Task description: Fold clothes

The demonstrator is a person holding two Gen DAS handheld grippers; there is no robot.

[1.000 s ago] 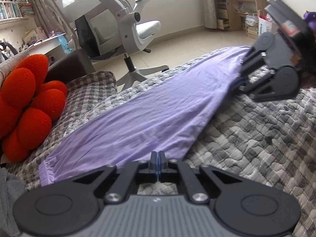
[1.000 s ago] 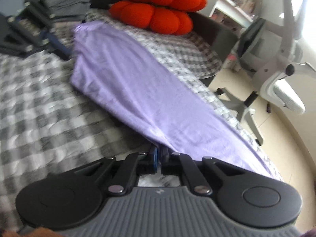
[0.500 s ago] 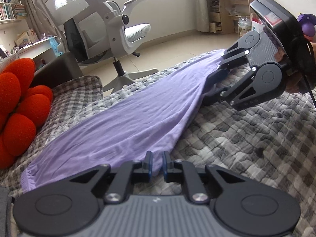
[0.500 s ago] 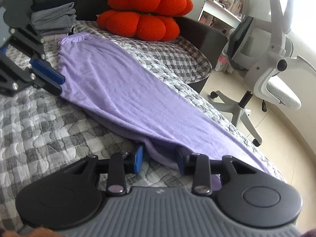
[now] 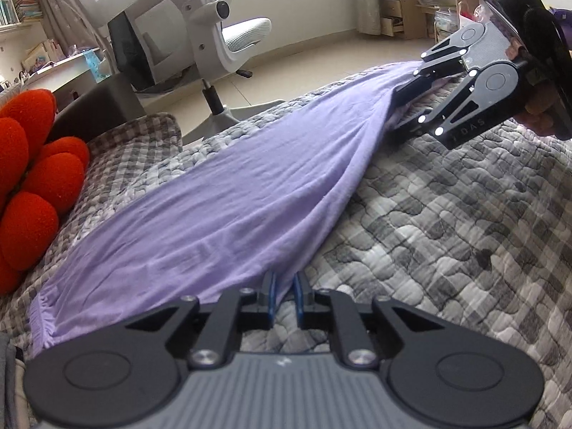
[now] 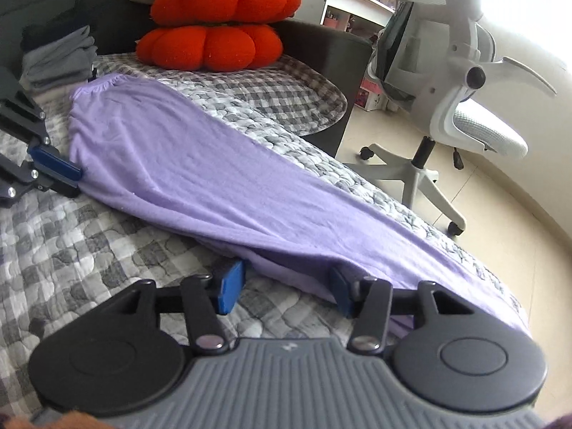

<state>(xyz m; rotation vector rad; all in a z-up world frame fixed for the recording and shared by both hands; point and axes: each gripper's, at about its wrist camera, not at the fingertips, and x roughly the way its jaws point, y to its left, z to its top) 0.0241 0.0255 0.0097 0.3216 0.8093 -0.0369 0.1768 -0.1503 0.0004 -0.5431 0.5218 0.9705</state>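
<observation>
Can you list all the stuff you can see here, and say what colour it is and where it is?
garment: one, purple, stretched long on the quilt
quilt: one, grey checked, covering the bed
cushions: two, orange, stacked at the bed's head
folded clothes: one pile, grey, beside the cushions
chair: one, white, on the floor by the bed
left gripper: black, slightly open at the garment's edge
right gripper: black, opening, garment edge between its fingers
</observation>
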